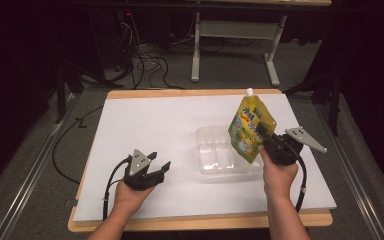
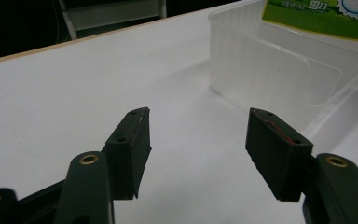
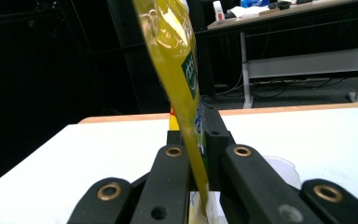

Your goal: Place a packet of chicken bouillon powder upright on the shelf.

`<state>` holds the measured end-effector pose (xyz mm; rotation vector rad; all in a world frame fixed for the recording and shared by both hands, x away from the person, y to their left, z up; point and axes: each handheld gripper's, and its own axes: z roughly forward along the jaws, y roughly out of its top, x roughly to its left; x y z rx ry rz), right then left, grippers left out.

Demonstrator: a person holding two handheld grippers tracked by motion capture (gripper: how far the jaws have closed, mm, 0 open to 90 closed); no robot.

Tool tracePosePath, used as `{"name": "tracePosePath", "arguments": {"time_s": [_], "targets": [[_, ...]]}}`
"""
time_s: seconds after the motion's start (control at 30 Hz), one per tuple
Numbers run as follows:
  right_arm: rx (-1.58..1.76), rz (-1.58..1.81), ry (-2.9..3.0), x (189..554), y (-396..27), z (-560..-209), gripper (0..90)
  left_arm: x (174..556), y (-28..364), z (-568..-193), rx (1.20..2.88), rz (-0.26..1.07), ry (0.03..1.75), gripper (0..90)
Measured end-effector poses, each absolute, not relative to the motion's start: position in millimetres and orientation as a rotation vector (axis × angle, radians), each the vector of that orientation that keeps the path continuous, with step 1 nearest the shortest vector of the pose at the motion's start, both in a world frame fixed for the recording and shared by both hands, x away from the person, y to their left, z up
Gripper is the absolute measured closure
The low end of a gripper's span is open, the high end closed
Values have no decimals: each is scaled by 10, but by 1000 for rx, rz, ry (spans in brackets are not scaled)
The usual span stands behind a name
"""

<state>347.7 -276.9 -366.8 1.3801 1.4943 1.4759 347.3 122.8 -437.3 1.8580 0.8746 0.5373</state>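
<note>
High view first, from the left: the person's left hand (image 1: 130,192) rests on the white sheet covering the wooden table (image 1: 200,220), holding the left gripper (image 1: 161,165) low over the surface, its grey three-cornered plate on top and a black cable looping back toward the table's near edge. Its two black jaws stand well apart with nothing between them; the left gripper view confirms this, looking between the spread pads (image 2: 130,140) across bare white sheet toward the wall of a clear plastic tray (image 2: 270,70). That shallow, see-through rectangular tray (image 1: 215,155) sits right of centre on the sheet. Over its right end hangs a yellow-and-green drink pouch with a white screw cap (image 1: 250,127), tilted with the cap toward the far side of the table; its lower edge is at the tray's rim, though I cannot tell whether it touches. Further right, the right gripper (image 1: 262,132) is clamped on the pouch's side, held by the person's right hand (image 1: 278,172). Seen along the right gripper (image 3: 195,140), the jaws are pressed against either face of the thin yellow pouch (image 3: 177,70), which rises edge-on between them.
</note>
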Motion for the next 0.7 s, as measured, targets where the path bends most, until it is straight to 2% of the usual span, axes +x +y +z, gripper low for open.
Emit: {"name": "tracePosePath", "arguments": {"time_s": [0.7], "targets": [[1408,1506,1451,3471,-2773,-3678,900,3467,1211,-4384,1864,530,873,405]]}}
